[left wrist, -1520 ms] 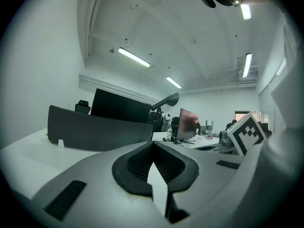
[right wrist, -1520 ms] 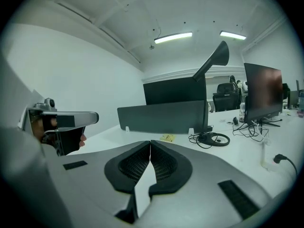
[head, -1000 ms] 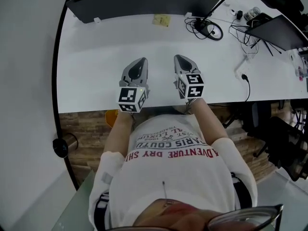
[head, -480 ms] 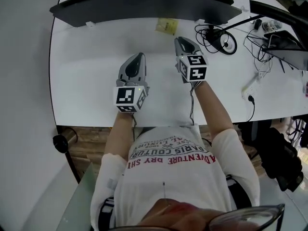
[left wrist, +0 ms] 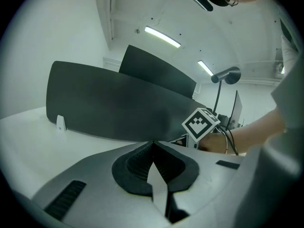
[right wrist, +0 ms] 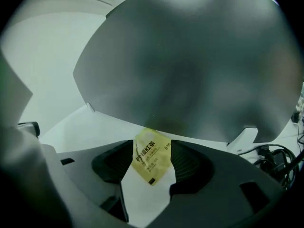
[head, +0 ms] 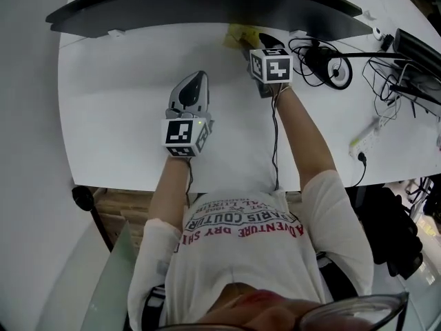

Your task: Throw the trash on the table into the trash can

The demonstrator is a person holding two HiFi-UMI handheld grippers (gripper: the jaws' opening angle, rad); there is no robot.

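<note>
table [head: 124, 109]: is showing a smooth white top with a soft sheen
packet [right wrist: 151, 161]: is looking like thin yellow plastic film, glossy and creased
left gripper [left wrist: 153, 144]: is showing smooth matt grey plastic shells
pads [left wrist: 137, 164]: are showing dull black ribbed faces
screen back [left wrist: 118, 108]: is looking like dark matt plastic
shirt [head: 255, 254]: is hanging as soft white printed cloth
cables [head: 311, 55]: are lying black and slightly glossy
floor [head: 114, 202]: is showing wood-grain planks

Yellow packet [right wrist: 152, 156] between just-opened jaws
</note>
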